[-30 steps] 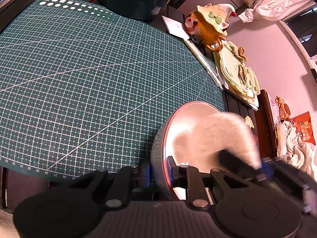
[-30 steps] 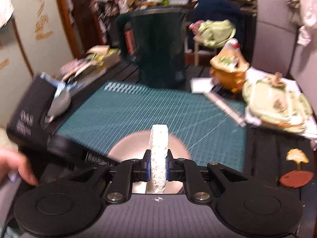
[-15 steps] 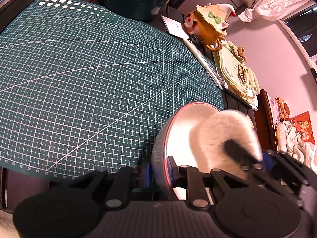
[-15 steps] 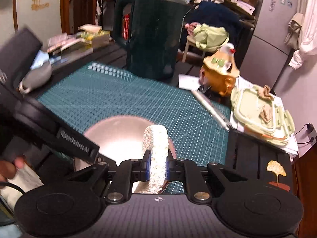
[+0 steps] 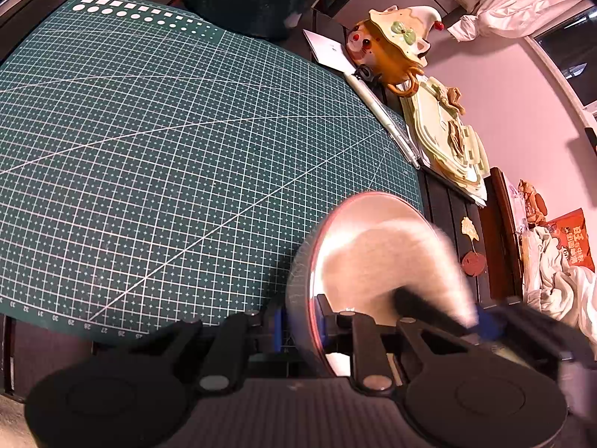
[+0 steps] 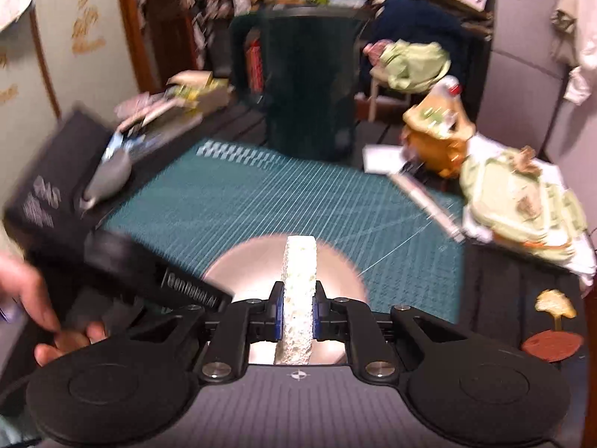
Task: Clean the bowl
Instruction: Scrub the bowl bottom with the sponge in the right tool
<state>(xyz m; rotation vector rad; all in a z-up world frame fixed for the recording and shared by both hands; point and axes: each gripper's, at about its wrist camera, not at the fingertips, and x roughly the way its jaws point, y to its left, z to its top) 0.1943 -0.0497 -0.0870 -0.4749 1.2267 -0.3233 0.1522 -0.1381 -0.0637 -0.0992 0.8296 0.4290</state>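
Note:
A shiny metal bowl (image 5: pixel 347 220) stands tilted on its edge at the near right corner of the green cutting mat (image 5: pixel 168 142). My left gripper (image 5: pixel 300 326) is shut on the bowl's near rim. A white sponge (image 5: pixel 395 257), blurred by motion, presses inside the bowl, and my right gripper (image 5: pixel 474 321) reaches in from the right, shut on it. In the right wrist view the sponge (image 6: pixel 298 291) sits edge-on between the pads of my right gripper (image 6: pixel 296 315), with the bowl (image 6: pixel 253 265) behind it. The left gripper's black body (image 6: pixel 149 272) and a hand (image 6: pixel 41 298) are at the left.
A dark green jug (image 6: pixel 309 82) stands at the mat's far edge. An orange ceramic figure (image 5: pixel 391 48), a pen (image 5: pixel 388 119) and a pale green lidded box (image 5: pixel 444 134) lie to the mat's right. A black box (image 6: pixel 44 194) sits left of the mat.
The sponge has swept round inside the bowl, and the right wrist view has swung with it. The left gripper and the bowl have kept still.

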